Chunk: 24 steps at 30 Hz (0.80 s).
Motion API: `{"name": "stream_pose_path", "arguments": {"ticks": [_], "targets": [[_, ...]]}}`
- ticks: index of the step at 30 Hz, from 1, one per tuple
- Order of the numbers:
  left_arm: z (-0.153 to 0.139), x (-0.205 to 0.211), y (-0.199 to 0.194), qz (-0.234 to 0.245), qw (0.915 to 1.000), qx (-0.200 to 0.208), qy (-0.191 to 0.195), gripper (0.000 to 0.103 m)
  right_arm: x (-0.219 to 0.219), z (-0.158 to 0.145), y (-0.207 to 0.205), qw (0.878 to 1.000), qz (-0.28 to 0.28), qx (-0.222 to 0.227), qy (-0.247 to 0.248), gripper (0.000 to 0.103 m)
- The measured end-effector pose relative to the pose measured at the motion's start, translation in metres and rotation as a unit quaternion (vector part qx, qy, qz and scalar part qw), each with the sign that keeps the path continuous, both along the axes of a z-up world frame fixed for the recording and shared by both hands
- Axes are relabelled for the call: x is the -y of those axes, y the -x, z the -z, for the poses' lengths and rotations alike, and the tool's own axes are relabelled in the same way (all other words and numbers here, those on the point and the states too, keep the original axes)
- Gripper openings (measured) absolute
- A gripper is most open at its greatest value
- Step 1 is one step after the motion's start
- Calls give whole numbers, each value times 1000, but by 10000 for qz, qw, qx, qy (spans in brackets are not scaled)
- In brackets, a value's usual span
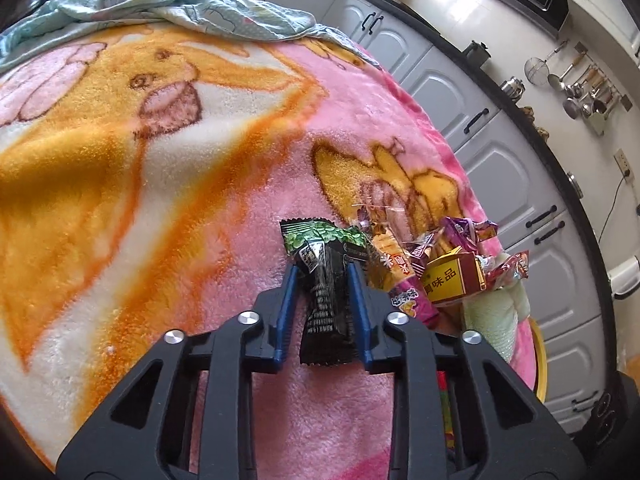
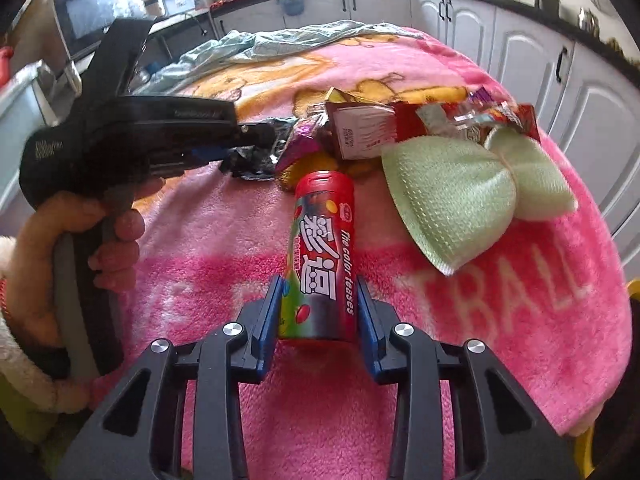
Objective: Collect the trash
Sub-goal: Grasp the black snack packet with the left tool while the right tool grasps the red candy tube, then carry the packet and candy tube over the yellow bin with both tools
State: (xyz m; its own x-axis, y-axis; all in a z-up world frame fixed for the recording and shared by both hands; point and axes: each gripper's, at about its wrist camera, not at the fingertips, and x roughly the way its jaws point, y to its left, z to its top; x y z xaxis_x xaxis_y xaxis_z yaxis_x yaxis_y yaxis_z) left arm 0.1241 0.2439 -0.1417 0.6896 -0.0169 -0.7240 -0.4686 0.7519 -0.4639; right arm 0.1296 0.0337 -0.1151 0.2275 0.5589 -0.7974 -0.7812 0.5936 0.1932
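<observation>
My left gripper (image 1: 322, 270) is shut on a black and green snack wrapper (image 1: 326, 276), held just above the pink blanket (image 1: 280, 184) beside a pile of wrappers and a small carton (image 1: 452, 276). My right gripper (image 2: 318, 284) is shut on a red candy tube (image 2: 322, 256), which points away from me over the blanket (image 2: 500, 340). The left gripper's body (image 2: 132, 136) shows in the right wrist view, its tips hidden at the black wrapper (image 2: 256, 160). The trash pile (image 2: 400, 128) lies beyond the tube.
A pale green cloth (image 2: 452, 204) lies right of the tube and also shows in the left wrist view (image 1: 496, 312). A light blue sheet (image 1: 168, 4) is bunched at the blanket's far end. White kitchen cabinets (image 1: 516, 184) run along the right. A yellow rim (image 1: 540, 364) shows below the blanket's edge.
</observation>
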Motion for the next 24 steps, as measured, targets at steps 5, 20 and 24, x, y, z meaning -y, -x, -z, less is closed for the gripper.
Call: {"name": "stream_pose_path", "arguments": {"ticks": [5, 20, 24], "targets": [[-7, 0, 10, 104, 9999, 74, -99, 12, 8, -4, 3, 9999, -10, -69, -115, 32], [-80, 47, 23, 591, 9919, 858, -721, 11, 58, -52, 8, 9974, 300, 208, -618, 32], [-95, 67, 22, 823, 9877, 1026, -844, 11, 79, -65, 3, 9956, 490, 317, -726, 32]]}}
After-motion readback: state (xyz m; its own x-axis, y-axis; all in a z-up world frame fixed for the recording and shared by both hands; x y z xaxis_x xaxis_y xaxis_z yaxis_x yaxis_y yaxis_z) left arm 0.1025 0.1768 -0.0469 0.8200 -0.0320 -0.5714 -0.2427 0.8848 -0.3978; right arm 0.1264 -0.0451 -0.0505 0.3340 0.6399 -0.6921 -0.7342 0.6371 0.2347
